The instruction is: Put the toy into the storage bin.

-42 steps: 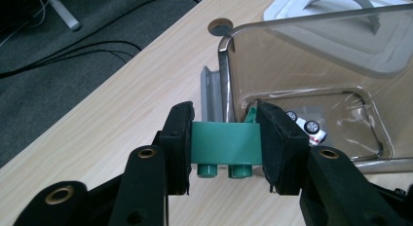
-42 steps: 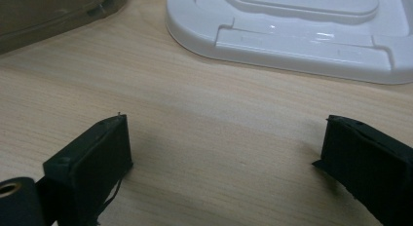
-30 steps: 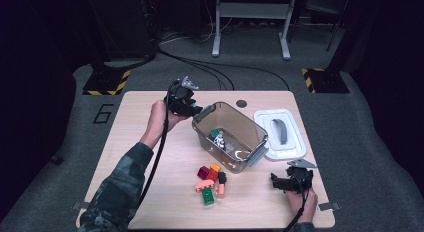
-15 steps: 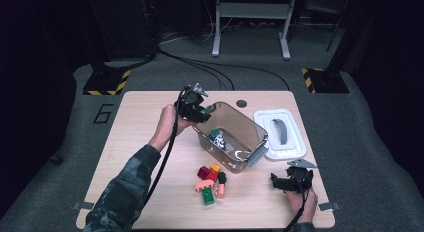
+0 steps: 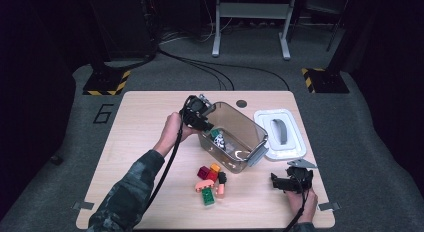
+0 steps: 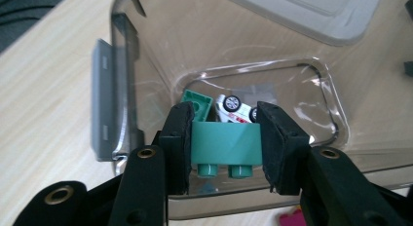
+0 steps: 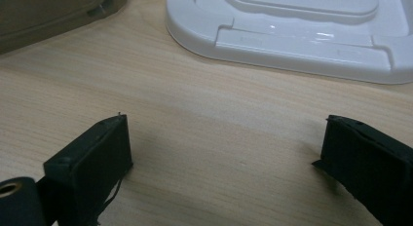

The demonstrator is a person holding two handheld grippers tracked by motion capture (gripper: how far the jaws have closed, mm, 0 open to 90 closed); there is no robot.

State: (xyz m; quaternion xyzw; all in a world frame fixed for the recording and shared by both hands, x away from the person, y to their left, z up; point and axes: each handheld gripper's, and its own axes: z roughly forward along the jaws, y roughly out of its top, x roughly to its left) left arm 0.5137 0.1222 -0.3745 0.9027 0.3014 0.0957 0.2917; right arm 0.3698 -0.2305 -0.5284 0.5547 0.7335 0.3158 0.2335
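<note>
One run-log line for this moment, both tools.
left tool: shut on green brick, over clear bin | bin: toy car | right tool: open, idle on table

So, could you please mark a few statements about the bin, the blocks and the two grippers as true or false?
1. The left gripper grips a green block. True.
2. The clear bin is empty. False: a toy car and another green block lie inside.
3. The right gripper holds a red block. False: its jaws are open over bare table.
4. The white lid lies on the table beside the bin. True.
</note>
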